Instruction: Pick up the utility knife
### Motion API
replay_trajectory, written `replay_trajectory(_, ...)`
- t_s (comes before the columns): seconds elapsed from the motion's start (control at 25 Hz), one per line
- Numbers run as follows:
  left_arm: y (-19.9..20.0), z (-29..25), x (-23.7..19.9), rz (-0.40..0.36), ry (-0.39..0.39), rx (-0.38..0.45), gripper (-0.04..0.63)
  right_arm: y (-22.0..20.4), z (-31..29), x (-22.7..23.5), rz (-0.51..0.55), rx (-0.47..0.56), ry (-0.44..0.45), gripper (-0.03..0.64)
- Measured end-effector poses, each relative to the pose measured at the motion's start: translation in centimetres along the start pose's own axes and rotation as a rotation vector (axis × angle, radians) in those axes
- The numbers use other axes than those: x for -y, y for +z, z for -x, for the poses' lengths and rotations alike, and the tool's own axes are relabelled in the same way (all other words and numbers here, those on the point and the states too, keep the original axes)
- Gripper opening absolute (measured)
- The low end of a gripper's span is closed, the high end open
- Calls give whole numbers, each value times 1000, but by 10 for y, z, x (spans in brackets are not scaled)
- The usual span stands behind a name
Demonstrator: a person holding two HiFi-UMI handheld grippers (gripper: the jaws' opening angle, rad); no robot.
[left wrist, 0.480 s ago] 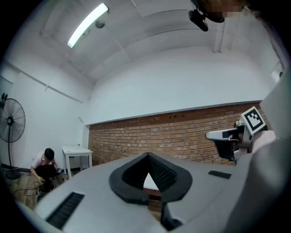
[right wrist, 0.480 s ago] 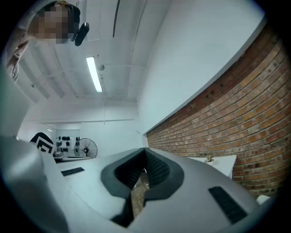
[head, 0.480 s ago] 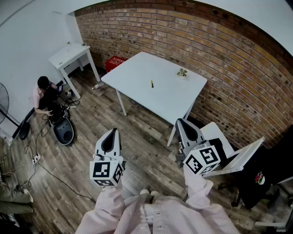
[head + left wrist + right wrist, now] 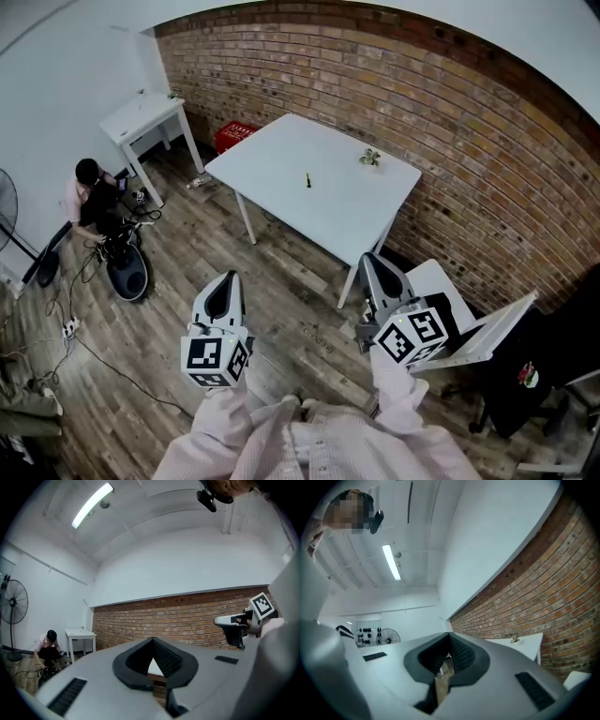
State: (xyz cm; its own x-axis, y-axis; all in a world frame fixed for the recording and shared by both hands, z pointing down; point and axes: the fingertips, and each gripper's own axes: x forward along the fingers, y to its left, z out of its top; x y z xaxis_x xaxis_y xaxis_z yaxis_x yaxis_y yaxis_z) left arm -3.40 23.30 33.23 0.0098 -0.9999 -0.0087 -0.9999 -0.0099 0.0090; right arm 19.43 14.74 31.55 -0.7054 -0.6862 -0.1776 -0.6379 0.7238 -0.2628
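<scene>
Knife: one knife [image 4: 307, 180] lay on the big table [image 4: 277, 155], near its middle and well apart from both grippers.
Axis: its long axis ran almost straight away from the person, toward the brick wall [image 4: 422, 98]; it was too small to tell which end was the blade.
Counts: one knife, one plant [image 4: 370, 157], two tables (the big one and a small desk [image 4: 141, 114]), two grippers.
Left gripper [image 4: 231, 277]: jaws together, nothing between them, held over the floor [image 4: 291, 281].
Right gripper [image 4: 370, 261]: jaws together, empty, just before the table's near corner.
</scene>
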Motion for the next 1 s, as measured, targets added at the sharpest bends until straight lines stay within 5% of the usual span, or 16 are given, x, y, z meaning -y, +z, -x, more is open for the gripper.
replay_trajectory(0.28, -9, 1, 5, 14, 14, -6, -8, -10, -2, 12, 42, -43, -33, 11)
replay_trajectory(0.52, -12, 1, 1, 21, 33, -16, -8, -9, -9, 21, -6, -41, -51, 127)
replay_trajectory(1.0, -23, -34, -10, 38, 30, -39, -8, -24, -39, 43, 16, -82, -64, 165)
